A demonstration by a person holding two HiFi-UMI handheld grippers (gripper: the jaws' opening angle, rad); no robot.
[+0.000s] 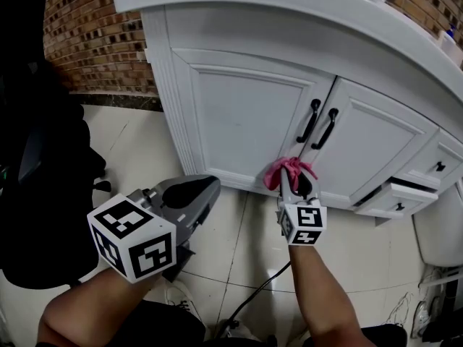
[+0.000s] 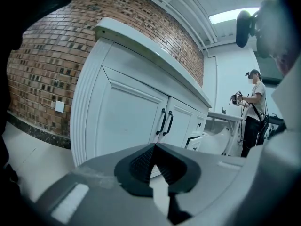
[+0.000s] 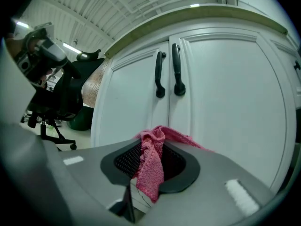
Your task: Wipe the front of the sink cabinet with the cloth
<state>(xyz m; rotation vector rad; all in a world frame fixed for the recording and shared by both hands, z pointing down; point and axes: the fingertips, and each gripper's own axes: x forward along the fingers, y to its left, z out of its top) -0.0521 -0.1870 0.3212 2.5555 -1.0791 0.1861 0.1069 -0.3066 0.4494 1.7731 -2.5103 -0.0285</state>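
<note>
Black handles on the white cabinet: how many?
4: two long black bar handles side by side where the doors meet, two small black knobs on the drawers at right. More may be hidden.

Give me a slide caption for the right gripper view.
Right gripper clamps a pink cloth before white cabinet doors with two black handles.

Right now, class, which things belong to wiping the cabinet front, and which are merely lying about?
Job: pink cloth, right hand-held gripper, sink cabinet.
Lying about: black office chair, floor cable, left hand-held gripper.
</note>
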